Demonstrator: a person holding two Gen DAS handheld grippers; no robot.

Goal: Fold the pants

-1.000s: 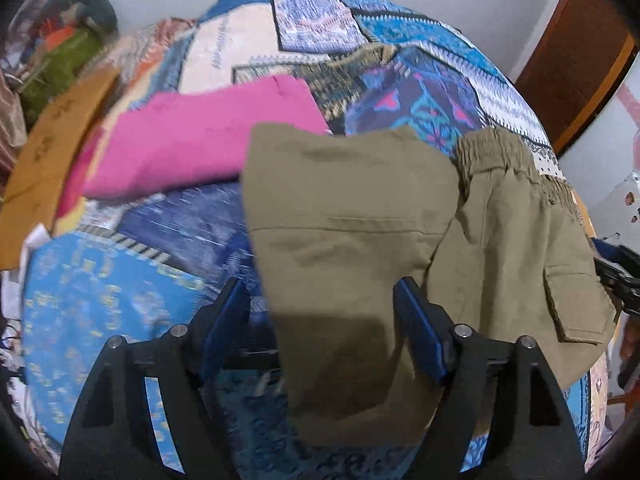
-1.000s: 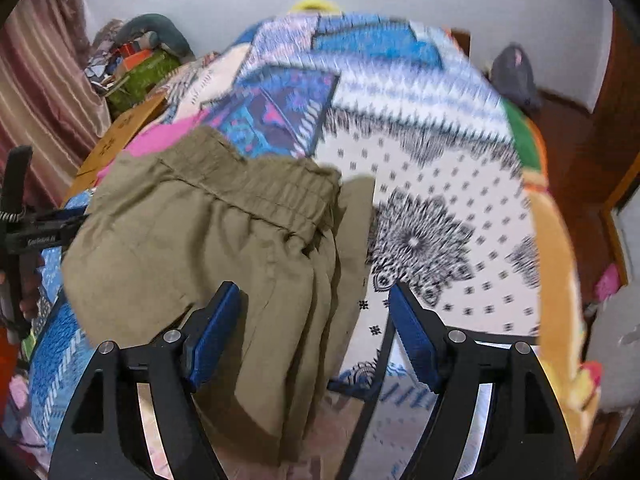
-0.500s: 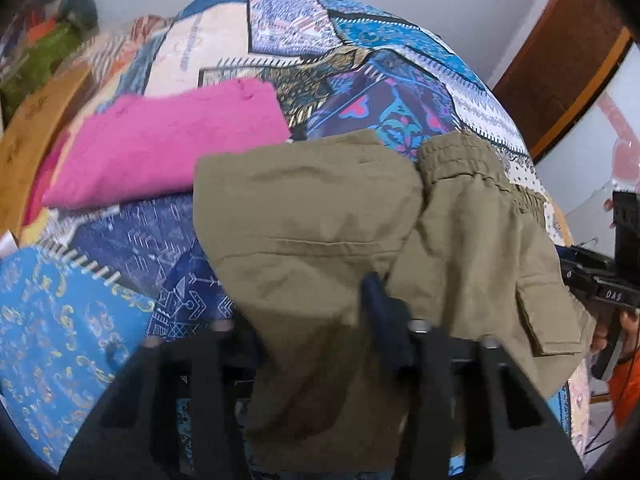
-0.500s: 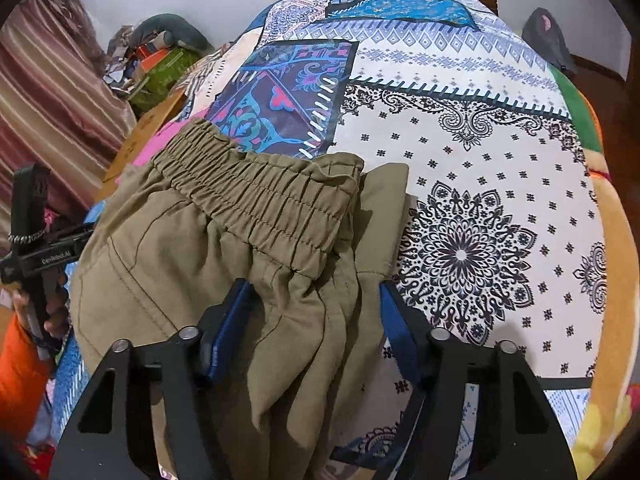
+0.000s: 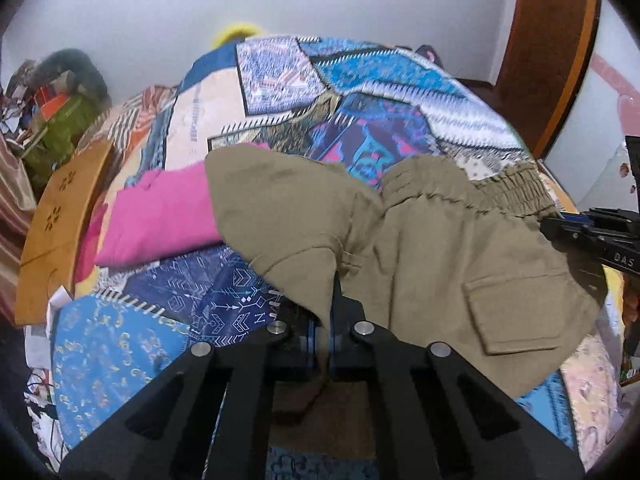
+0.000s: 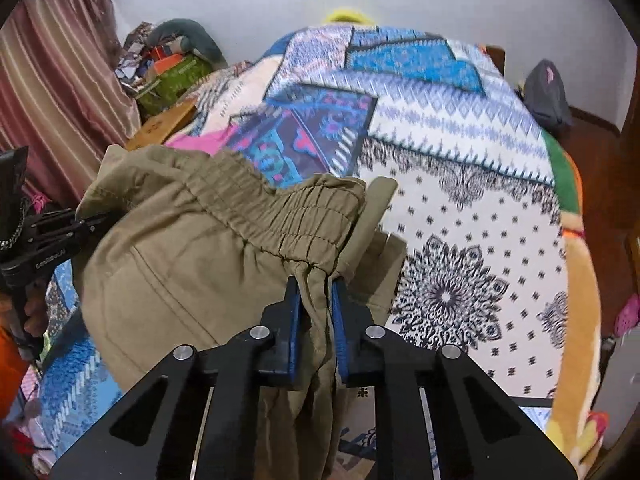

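Status: both of my jaws are closed on the khaki pants (image 5: 460, 248); the left gripper (image 5: 322, 340) pinches a fabric edge where a folded-over leg panel meets the body of the garment, and the right gripper (image 6: 314, 312) clamps a gathered bunch just below the elastic waistband (image 6: 280, 208).

Location: the pants lie directly ahead of both sets of jaws on the patchwork bed cover (image 6: 460, 220); ahead and left of the left jaws one panel is raised and partly covers a folded pink garment (image 5: 160, 212); ahead and right of those jaws a flap pocket (image 5: 516, 312) faces up; beyond the right jaws the waistband runs leftward in a doubled ridge.

Progress, as judged: the legs appear already brought up over the body, so at least one fold is done; the bundle is not yet flat, since the waistband is bunched and the left panel stands off the bed; the lower portion of the garment drops out of view beneath the jaws, so the layer count there probably cannot be confirmed.

Remaining, as judged: carry the held edges across to complete the fold; lay the bundle down clear of the pink garment; release; smooth the waistband.

Caution: the cloth is limp and will sag between the two grip points.
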